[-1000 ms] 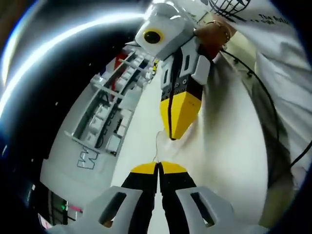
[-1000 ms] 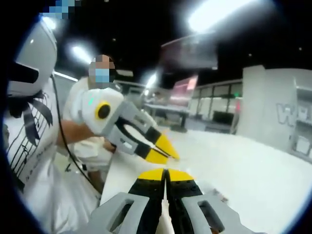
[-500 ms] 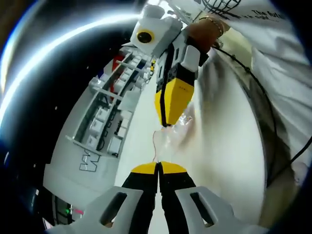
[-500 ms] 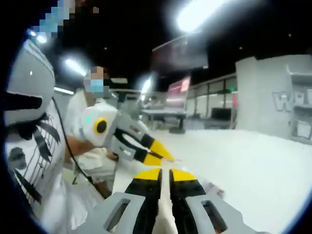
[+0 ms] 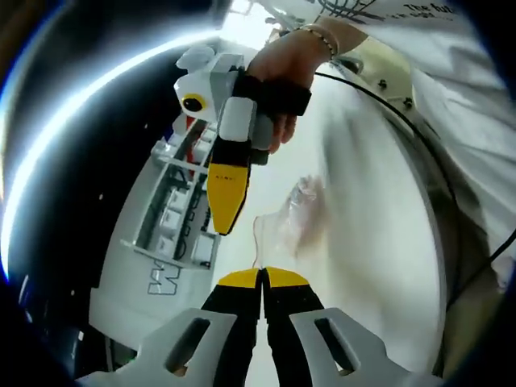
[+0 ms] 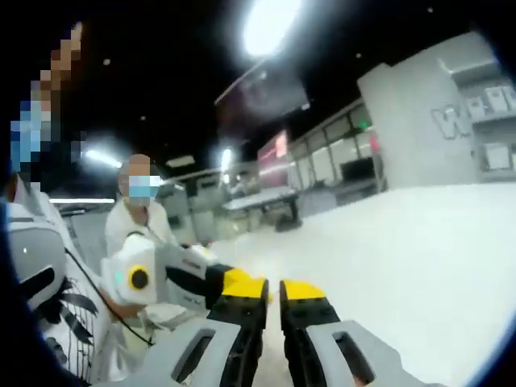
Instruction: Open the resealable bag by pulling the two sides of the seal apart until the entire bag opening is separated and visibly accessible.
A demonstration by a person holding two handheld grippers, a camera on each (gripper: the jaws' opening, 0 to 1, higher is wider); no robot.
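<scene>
Seemingly half done, the resealable bag (image 5: 284, 228) hangs just beyond the left gripper (image 5: 262, 274), pinched at one edge by its closed jaws, while the right gripper (image 5: 226, 208), jaws narrowly parted, holds nothing beside it, leaving the seal's separation unclear.

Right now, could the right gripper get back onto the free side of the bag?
Probably yes. The right gripper hangs apart from the clear bag, with nothing between them, while the left gripper is shut on the bag's edge.

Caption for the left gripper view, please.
Left gripper pinches the clear bag above the white table; right gripper hangs beside the bag.
</scene>
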